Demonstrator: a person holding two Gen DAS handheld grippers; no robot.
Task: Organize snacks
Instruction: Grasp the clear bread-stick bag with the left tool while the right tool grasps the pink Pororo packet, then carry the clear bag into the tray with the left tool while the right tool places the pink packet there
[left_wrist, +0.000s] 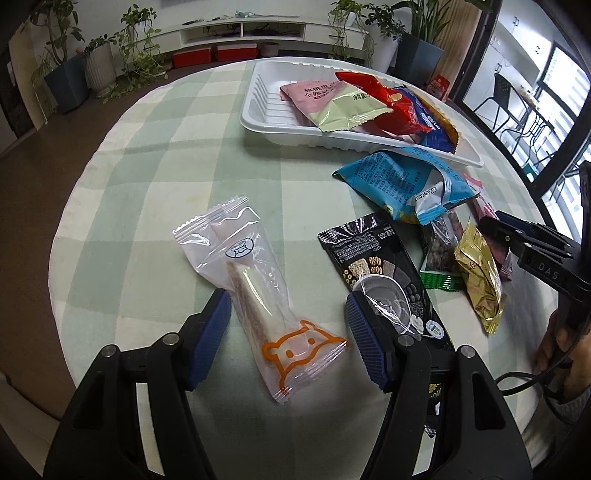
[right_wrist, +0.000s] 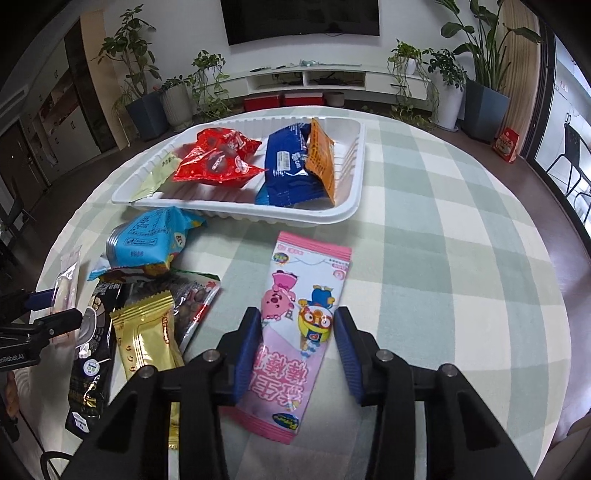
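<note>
A clear packet (left_wrist: 255, 291) with an orange cartoon face lies on the checked tablecloth between the pads of my left gripper (left_wrist: 288, 299). The left pad touches its edge and the right pad stands clear, so that gripper is open. A pink cartoon snack packet (right_wrist: 306, 295) lies lengthwise between the pads of my right gripper (right_wrist: 297, 314). Both pads meet its long edges. The white tray (right_wrist: 229, 210) at the back holds red, blue, orange, pale green and pink packets.
A pile of loose snacks lies between the grippers: a light blue bag (left_wrist: 391, 181), a black packet (left_wrist: 373, 251), a gold packet (left_wrist: 476, 273) and a nut packet (left_wrist: 439, 247). The round table's edge curves close on both sides. Potted plants and a low white cabinet stand behind.
</note>
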